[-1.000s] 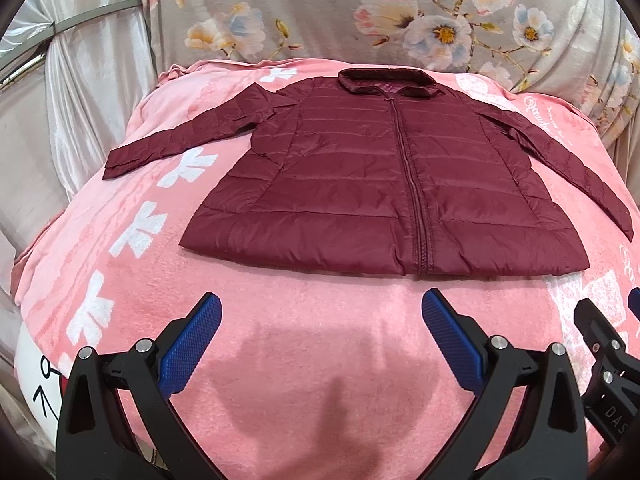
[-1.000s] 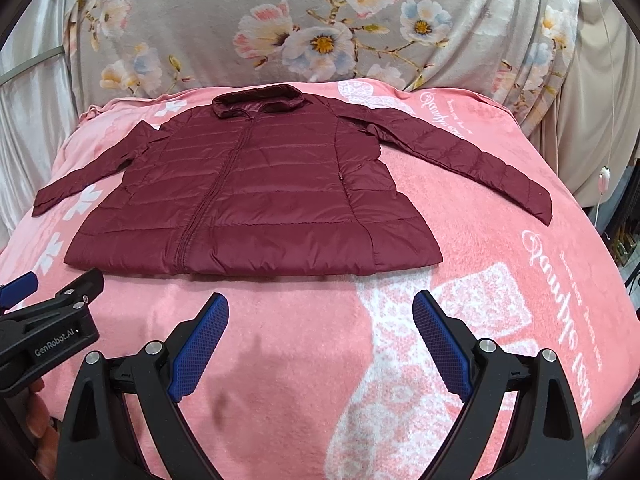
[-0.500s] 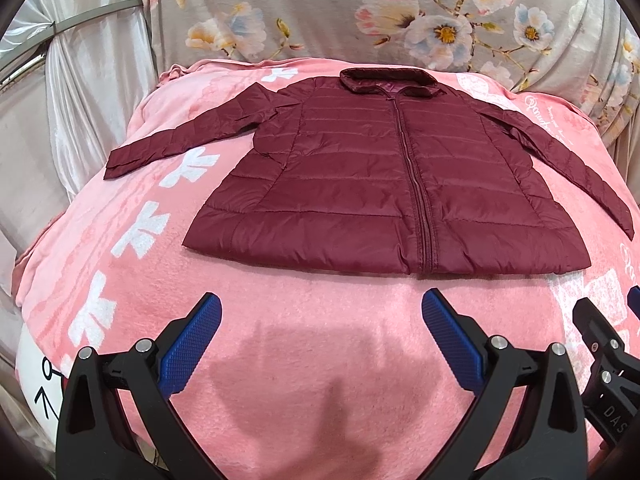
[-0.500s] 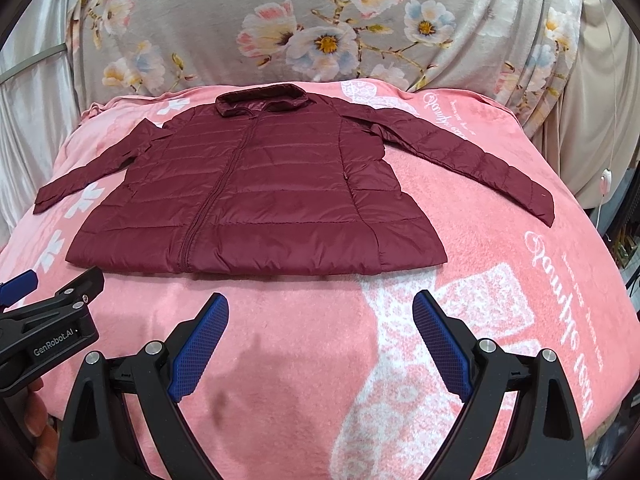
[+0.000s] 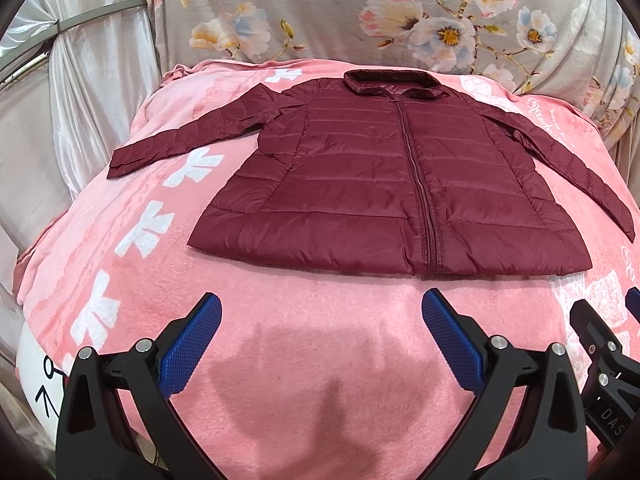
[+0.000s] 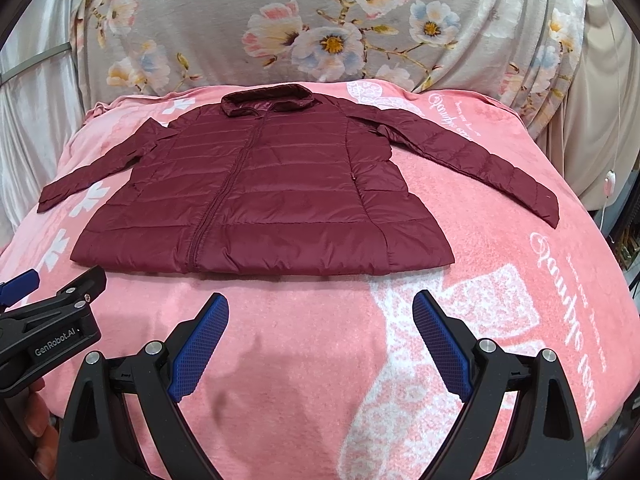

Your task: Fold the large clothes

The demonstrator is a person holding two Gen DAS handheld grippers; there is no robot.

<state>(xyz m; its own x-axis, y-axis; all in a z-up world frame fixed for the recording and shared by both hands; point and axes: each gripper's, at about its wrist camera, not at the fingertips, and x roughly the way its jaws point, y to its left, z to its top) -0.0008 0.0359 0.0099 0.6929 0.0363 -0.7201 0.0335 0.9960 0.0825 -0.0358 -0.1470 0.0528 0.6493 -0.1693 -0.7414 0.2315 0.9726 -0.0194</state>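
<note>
A maroon quilted jacket (image 5: 384, 184) lies flat and zipped on a pink blanket (image 5: 312, 360), collar at the far side, both sleeves spread outwards. In the right wrist view the same jacket (image 6: 272, 196) fills the middle, its right sleeve (image 6: 480, 160) reaching down to the right. My left gripper (image 5: 320, 332) hovers open above the blanket, short of the jacket's hem, with nothing between its blue pads. My right gripper (image 6: 320, 328) is open too, just before the hem. The left gripper's body (image 6: 48, 320) shows at the left edge of the right wrist view.
A floral grey cloth (image 5: 400, 20) hangs behind the bed. Shiny white drapery (image 5: 60, 92) stands at the left. A white cord with a switch (image 6: 609, 184) hangs at the right. The blanket (image 6: 540, 280) falls away at both sides and the near edge.
Both grippers have crept slightly forward and the jacket sits a little lower in both views. Both stay open.
</note>
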